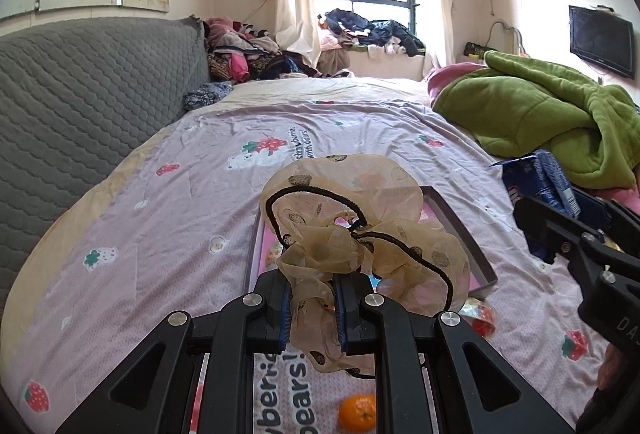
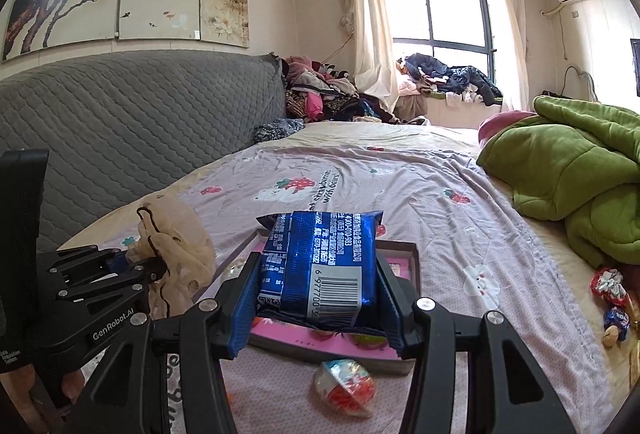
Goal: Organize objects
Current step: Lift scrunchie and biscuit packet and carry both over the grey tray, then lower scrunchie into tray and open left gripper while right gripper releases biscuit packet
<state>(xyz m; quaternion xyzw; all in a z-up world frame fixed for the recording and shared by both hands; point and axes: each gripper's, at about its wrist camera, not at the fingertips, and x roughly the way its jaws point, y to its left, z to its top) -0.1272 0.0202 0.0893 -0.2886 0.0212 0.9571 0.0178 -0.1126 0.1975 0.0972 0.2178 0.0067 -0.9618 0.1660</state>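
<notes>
My left gripper (image 1: pixel 311 308) is shut on a sheer beige dotted hair scrunchie (image 1: pixel 360 230) with a black elastic band, held above a shallow grey-rimmed box (image 1: pixel 468 234) with a pink inside. My right gripper (image 2: pixel 318 298) is shut on a blue foil snack packet (image 2: pixel 324 266), held over the same box (image 2: pixel 400 248). The scrunchie (image 2: pixel 176 246) and left gripper (image 2: pixel 148 270) show at the left of the right wrist view. The packet (image 1: pixel 538 185) and right gripper body show at the right edge of the left wrist view.
An orange tangerine (image 1: pixel 357 414) lies on the bedsheet below my left gripper. A red-and-white wrapped egg (image 2: pixel 346 386) lies in front of the box. Wrapped sweets (image 2: pixel 612 294) lie at the right. A green blanket (image 2: pixel 580 173) is heaped at the right; grey headboard (image 2: pixel 120 121) at the left.
</notes>
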